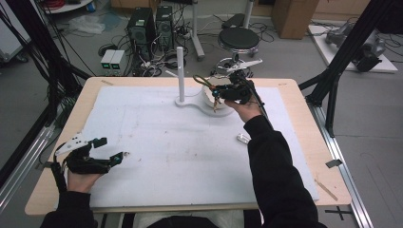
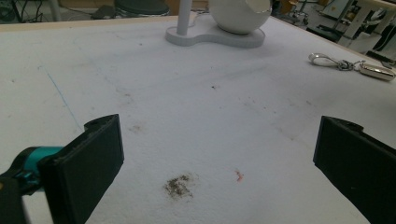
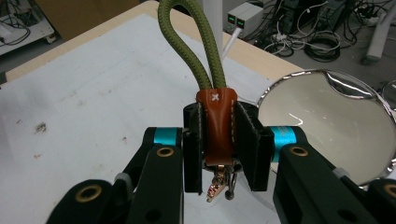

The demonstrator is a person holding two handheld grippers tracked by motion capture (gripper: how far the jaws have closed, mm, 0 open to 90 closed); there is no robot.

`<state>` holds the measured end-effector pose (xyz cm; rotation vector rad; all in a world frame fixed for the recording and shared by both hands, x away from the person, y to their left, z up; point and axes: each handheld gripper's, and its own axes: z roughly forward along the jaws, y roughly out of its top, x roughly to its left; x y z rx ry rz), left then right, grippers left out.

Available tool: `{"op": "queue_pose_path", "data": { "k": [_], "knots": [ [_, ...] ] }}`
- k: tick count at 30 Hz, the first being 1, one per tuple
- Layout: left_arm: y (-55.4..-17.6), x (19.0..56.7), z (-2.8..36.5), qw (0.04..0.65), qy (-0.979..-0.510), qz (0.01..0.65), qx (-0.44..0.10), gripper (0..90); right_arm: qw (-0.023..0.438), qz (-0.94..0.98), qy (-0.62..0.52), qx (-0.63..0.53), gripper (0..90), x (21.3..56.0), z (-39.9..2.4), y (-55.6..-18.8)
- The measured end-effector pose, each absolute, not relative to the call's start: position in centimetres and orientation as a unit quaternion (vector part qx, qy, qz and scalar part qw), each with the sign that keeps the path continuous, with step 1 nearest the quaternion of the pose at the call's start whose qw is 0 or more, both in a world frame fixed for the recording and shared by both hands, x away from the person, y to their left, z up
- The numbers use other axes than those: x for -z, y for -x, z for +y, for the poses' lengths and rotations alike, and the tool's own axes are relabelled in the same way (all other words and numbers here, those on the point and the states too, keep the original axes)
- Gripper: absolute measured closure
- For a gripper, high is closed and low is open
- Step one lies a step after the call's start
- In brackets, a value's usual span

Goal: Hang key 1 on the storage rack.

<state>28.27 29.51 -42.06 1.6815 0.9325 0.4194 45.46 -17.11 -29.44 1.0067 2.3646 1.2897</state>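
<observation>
Leather, tan and stitched white, is what the right tongs (image 3: 219, 140) clamp: the collar of an olive cord keychain (image 3: 217, 122), its green loop (image 3: 187, 42) rising above the pads and copper-coloured clips dangling below. From above, those tongs (image 1: 219, 94) hang over the far middle of the counter (image 1: 294, 156), beside a white bowl (image 1: 207, 96) that sits on a white stand (image 1: 189, 101) with an upright post (image 1: 180, 73).

The step in hand looks like hanging the keychain on that post or dropping it in the bowl. To do it well, I would keep the grip on the leather collar, where the pads sit squarely, hold the loop upright and open, and bring it over the post's tip before lowering; letting go early would let the cord flop.

Left tongs (image 1: 113, 151) rest near the front left edge, jaws standing wide apart with nothing between them.

As for containers, the bowl's shiny inside (image 3: 322, 126) shows no contents that I can make out. A second keychain, silver (image 2: 350, 65), lies flat on the white mat (image 2: 187, 116) to the right, well apart from the stand.
</observation>
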Motion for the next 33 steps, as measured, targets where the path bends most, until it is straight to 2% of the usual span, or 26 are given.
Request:
{"op": "queue_pose_path", "data": {
  "k": [15, 33],
  "knots": [
    [-28.3, 42.1, 29.6, 0.557, -0.709, 0.395, -0.178, 2.2, 0.148, 0.809, -0.341, -0.455, 73.2, 28.8, -13.9, -45.4],
    [-28.3, 42.1, 29.6, 0.558, -0.709, 0.393, -0.177, 2.2, 0.165, 0.800, -0.362, -0.449, 73.2, 28.5, -10.9, -47.5]
  ]
}}
